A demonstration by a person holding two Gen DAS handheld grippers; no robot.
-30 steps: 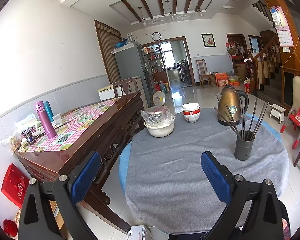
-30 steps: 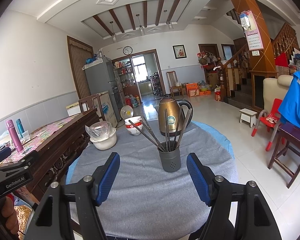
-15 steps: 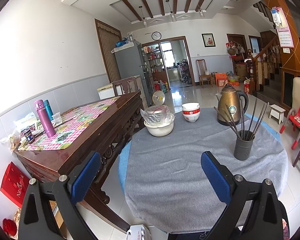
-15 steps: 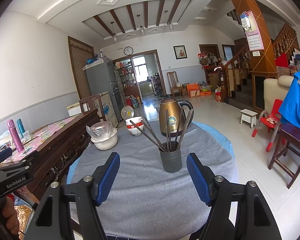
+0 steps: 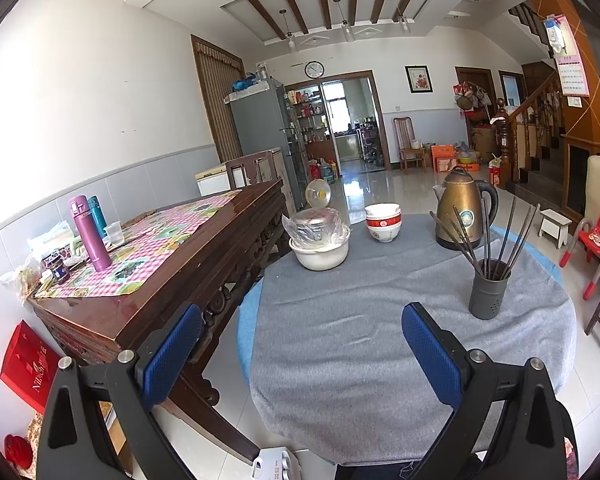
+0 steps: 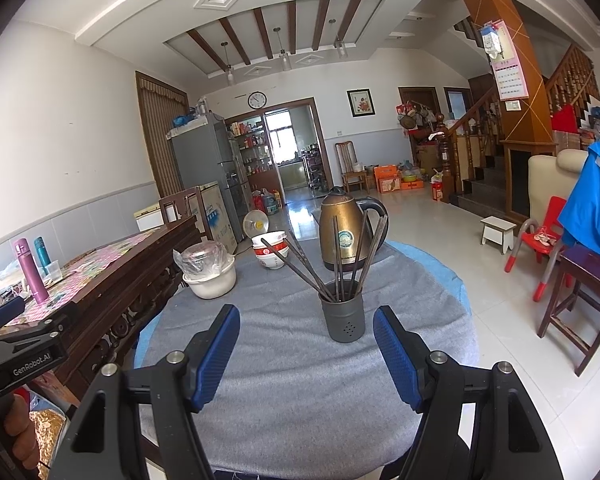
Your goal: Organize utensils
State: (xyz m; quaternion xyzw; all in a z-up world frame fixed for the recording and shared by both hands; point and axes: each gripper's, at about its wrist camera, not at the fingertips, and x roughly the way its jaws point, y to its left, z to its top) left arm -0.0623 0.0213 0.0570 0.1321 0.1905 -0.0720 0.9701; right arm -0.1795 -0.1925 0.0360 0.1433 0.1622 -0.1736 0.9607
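- The dark holder stood upright on the grey tablecloth, just beyond the right gripper, apart from its wide, empty jaws.
- The left gripper gaped wide too, the holder ahead to its right.
- Dark chopsticks fanned upward from the holder, the kettle behind.

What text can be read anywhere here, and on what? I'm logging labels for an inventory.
"GenRobot.AI": on the left gripper's black body, seen from the right wrist.
White lettering on the red box by the wall: blurred, not readable for sure.
Wall clock: numerals too small.
Calendar on the pillar: too small.
Round label on the kettle: blurred.
Bowls' red band marks: unreadable.
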